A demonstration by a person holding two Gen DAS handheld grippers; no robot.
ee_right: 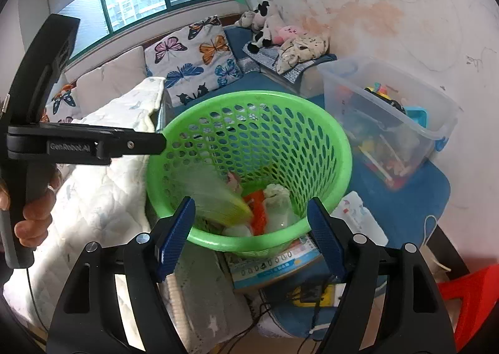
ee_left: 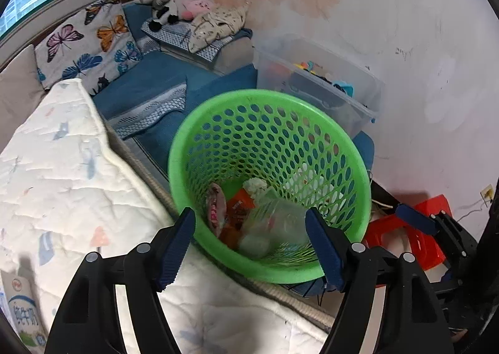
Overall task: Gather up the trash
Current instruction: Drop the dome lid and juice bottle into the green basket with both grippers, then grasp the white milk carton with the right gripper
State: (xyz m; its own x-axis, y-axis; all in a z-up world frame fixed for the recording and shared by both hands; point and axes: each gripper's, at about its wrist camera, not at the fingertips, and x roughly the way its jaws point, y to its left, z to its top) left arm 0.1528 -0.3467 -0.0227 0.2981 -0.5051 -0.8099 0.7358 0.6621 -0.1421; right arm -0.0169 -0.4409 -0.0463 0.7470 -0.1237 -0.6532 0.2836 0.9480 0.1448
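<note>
Blurred wrapper point(ee_right: 218, 198) inside green basket point(ee_right: 336, 148)

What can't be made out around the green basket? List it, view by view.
- Right wrist view: a yellow-green item in the green basket is motion-blurred; identity unclear.
- Left wrist view: the carton at lower left is cut by the edge.
- Right wrist view: toys in the clear bin are too small and jumbled.
</note>
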